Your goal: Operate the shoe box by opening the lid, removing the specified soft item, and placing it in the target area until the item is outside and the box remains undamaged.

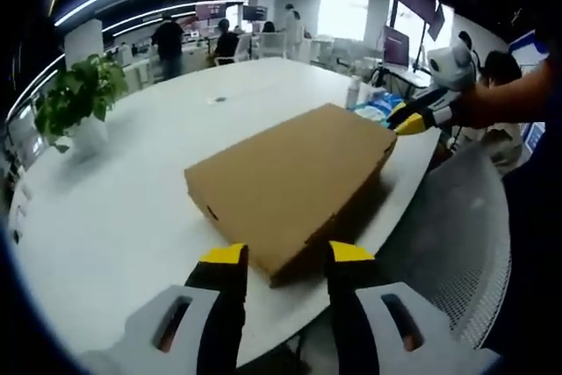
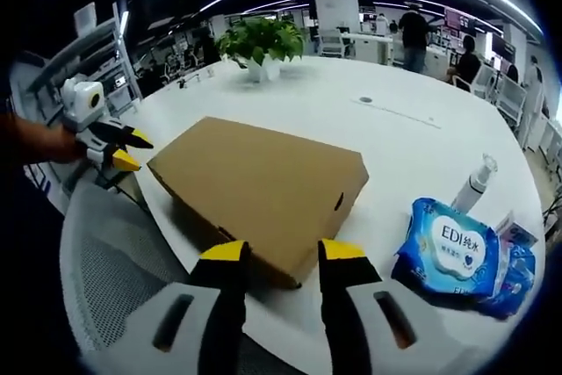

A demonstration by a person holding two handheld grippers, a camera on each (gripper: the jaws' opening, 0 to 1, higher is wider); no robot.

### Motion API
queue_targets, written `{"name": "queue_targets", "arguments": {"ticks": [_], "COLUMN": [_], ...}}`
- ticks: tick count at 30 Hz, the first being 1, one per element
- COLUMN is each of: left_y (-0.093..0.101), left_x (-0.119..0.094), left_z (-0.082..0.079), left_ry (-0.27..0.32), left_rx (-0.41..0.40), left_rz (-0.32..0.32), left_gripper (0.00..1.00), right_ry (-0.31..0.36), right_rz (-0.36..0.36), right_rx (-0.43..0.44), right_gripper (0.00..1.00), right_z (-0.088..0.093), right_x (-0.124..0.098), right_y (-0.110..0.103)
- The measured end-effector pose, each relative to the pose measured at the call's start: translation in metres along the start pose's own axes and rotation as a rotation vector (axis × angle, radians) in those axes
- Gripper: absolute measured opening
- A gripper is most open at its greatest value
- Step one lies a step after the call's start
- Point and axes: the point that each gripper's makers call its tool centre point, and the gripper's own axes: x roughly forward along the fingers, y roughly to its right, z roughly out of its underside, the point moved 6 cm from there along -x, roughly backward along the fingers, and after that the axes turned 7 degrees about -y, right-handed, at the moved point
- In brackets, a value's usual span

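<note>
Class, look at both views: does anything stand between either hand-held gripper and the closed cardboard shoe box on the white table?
Nothing visible does. The left hand-held gripper and right hand-held gripper each face a near edge of the shoe box, both open. The wipes pack lies off to one side.

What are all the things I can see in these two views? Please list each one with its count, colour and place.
shoe box: one, brown cardboard, lid closed, near the table edge between the two grippers
table: one, white, round, under everything
wet wipes pack: one, blue and white, on the table right of the box in the right gripper view
spray bottle: one, clear with a white top, beyond the wipes
potted plant: one, green leaves in a white pot, at the far side of the table
mesh chair: one, grey, beside the table edge
people: several, in the background office
left gripper: one, black jaws with yellow tips, open, at one end of the box
right gripper: one, same colours, open, at the other end
</note>
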Motion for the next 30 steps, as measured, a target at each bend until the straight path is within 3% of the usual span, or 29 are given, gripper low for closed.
{"name": "queue_targets", "arguments": {"ticks": [6, 13, 30], "left_y": [-0.008, -0.014, -0.018], "left_x": [0.011, 0.016, 0.024], "left_z": [0.012, 0.012, 0.003], "left_ry": [-0.046, -0.071, -0.083], "left_rx": [-0.019, -0.018, 0.020], "left_rz": [-0.019, -0.028, -0.024], "left_gripper": [0.35, 0.20, 0.20], "right_ry": [-0.038, -0.060, -0.061], "right_rz": [-0.011, -0.018, 0.016], "right_rx": [-0.021, -0.043, -0.037], "right_gripper": [0.34, 0.24, 0.20], "right_z": [0.010, 0.010, 0.010], "right_x": [0.005, 0.012, 0.012], "right_y": [-0.003, -0.004, 0.002]}}
